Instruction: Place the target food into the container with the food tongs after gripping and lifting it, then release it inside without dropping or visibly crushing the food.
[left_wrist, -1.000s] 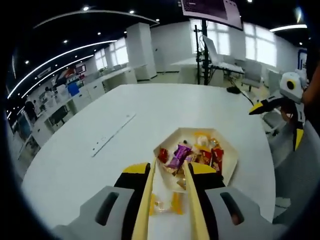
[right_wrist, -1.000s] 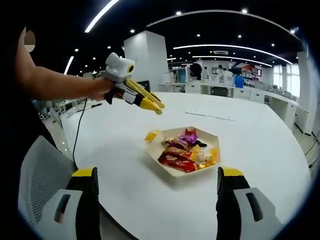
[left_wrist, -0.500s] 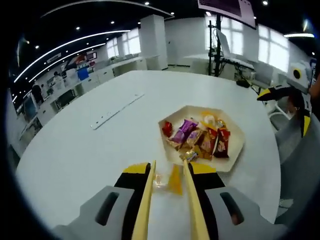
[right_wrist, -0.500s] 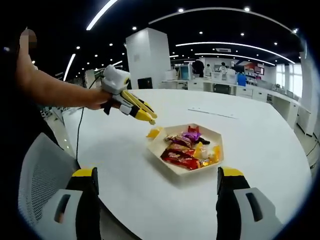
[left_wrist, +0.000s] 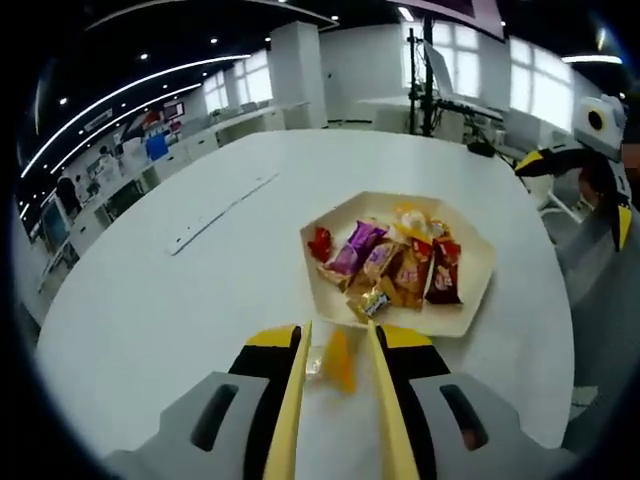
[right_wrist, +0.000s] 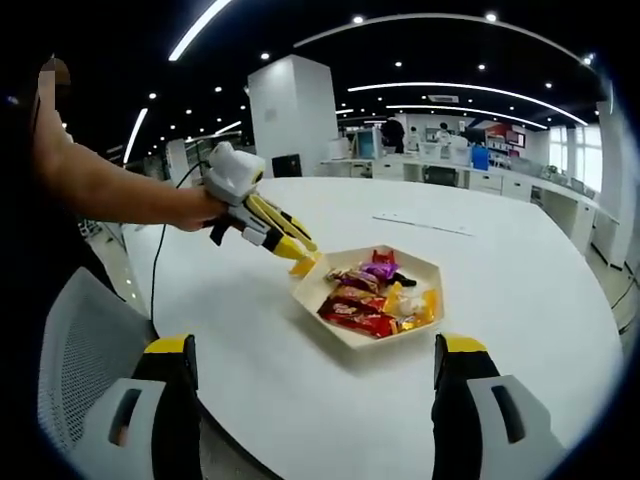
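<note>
A small yellow wrapped candy (left_wrist: 340, 362) lies on the white table just outside the hexagonal paper tray (left_wrist: 455, 322). My left gripper (left_wrist: 338, 328) carries long yellow tongs whose tips stand on either side of this candy, apart and not pressing it. In the right gripper view the left gripper (right_wrist: 303, 250), held by a hand, points down at the candy (right_wrist: 303, 266) by the tray (right_wrist: 350, 338)'s near-left edge. The tray holds several wrapped snacks in purple, red and gold. My right gripper (right_wrist: 315, 345) hovers back from the tray, jaws wide apart and bare.
The round white table (left_wrist: 170, 300) has free room left of the tray; a thin flat strip (left_wrist: 220, 212) lies on it farther off. The right gripper (left_wrist: 565, 160) hangs beyond the table's right edge. A mesh chair (right_wrist: 85, 360) stands near the table rim.
The left gripper has come down and forward, from above the table to the yellow candy beside the tray, tong tips now straddling it. The right gripper has stayed put.
</note>
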